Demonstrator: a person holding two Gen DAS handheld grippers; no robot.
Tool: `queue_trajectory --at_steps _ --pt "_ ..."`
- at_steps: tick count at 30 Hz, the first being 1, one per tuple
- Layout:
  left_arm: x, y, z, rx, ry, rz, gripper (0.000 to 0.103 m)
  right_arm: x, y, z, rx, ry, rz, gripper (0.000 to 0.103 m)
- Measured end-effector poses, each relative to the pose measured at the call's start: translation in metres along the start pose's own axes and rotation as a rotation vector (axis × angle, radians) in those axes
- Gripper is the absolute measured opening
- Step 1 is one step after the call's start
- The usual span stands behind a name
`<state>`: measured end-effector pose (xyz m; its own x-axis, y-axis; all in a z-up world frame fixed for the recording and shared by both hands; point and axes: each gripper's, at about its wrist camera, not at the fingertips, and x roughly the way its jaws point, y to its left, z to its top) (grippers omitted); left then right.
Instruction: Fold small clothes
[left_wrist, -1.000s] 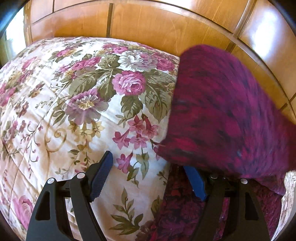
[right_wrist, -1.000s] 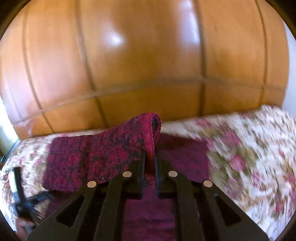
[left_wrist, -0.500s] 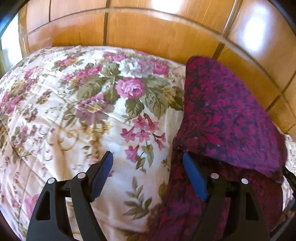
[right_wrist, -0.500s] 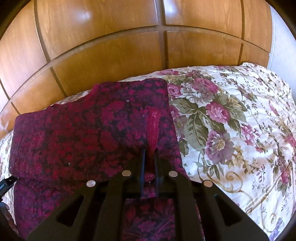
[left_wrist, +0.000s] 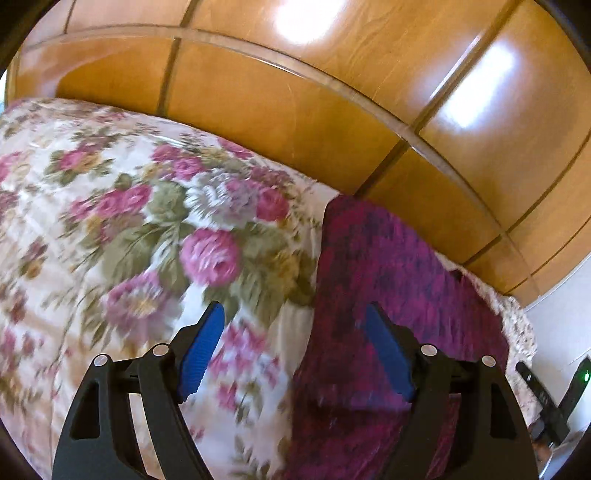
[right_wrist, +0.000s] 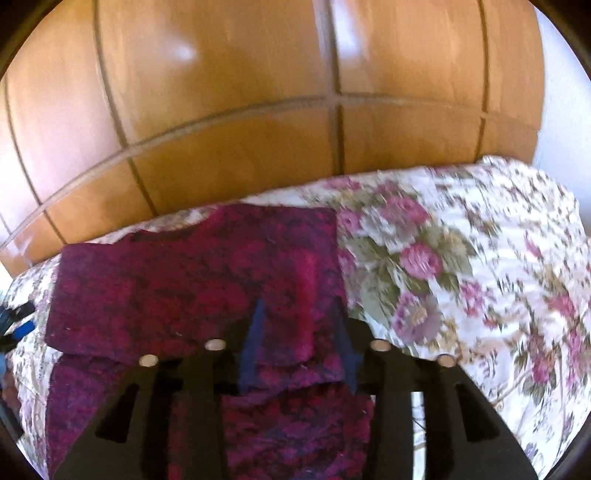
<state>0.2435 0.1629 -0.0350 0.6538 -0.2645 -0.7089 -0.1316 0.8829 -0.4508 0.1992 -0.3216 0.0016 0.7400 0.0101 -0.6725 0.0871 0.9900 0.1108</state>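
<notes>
One garment, a dark red and magenta knit with a fuzzy, mottled black pattern, lies on one bed covered by a quilted cream bedspread printed with pink roses and green leaves; behind the bed stands a glossy wooden headboard divided into panels by grooves. The garment lies near the headboard end of the bed, its upper part folded over into a roughly rectangular layer whose lower edge lies across the rest of the fabric. Two grippers are shown, each with black arms and blue ribbed pads. The left gripper has its fingers spread wide and holds nothing: the left pad stands over the floral bedspread, the right pad over the left border of the garment; contact with the cloth cannot be judged. The right gripper has its fingers parted to a moderate gap, released over the fold's lower edge, the fabric visible between them and gripped by neither. At the right edge of the left wrist view a dark device with a green light stands beyond the bed. Both views are motion-blurred
</notes>
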Motion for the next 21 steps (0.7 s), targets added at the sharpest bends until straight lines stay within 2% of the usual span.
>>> queue_trajectory --at_steps 7,11,13,14,15,16,18,19,21 --pt "0.041 0.010 0.032 -0.115 0.058 -0.132 0.077 0.023 0.032 0.013 -0.076 0.010 0.029 0.057" --pt "0.062 0.008 0.042 -0.172 0.089 -0.217 0.077 0.041 0.038 0.012 -0.110 0.027 0.003 0.058" --pt "0.070 0.003 0.043 -0.175 0.100 -0.249 0.056 0.049 0.035 0.007 -0.120 0.041 -0.018 0.059" --pt "0.073 -0.004 0.042 -0.159 0.111 -0.278 0.035 0.053 0.033 0.004 -0.126 0.051 -0.032 0.059" --pt "0.072 -0.008 0.041 -0.139 0.102 -0.270 0.029 0.057 0.030 -0.001 -0.135 0.065 -0.053 0.058" --pt "0.064 -0.016 0.037 -0.099 0.048 -0.239 0.023 0.059 0.027 -0.006 -0.139 0.074 -0.058 0.057" --pt "0.054 -0.026 0.028 -0.028 -0.008 -0.202 0.021 0.063 0.018 -0.021 -0.152 0.085 -0.070 0.058" --pt "0.052 -0.031 0.024 0.014 -0.025 -0.166 0.021 0.064 0.013 -0.027 -0.145 0.086 -0.071 0.061" --pt "0.062 -0.041 0.015 0.098 -0.025 -0.040 0.021 0.068 0.000 -0.029 -0.071 0.103 -0.025 0.064"
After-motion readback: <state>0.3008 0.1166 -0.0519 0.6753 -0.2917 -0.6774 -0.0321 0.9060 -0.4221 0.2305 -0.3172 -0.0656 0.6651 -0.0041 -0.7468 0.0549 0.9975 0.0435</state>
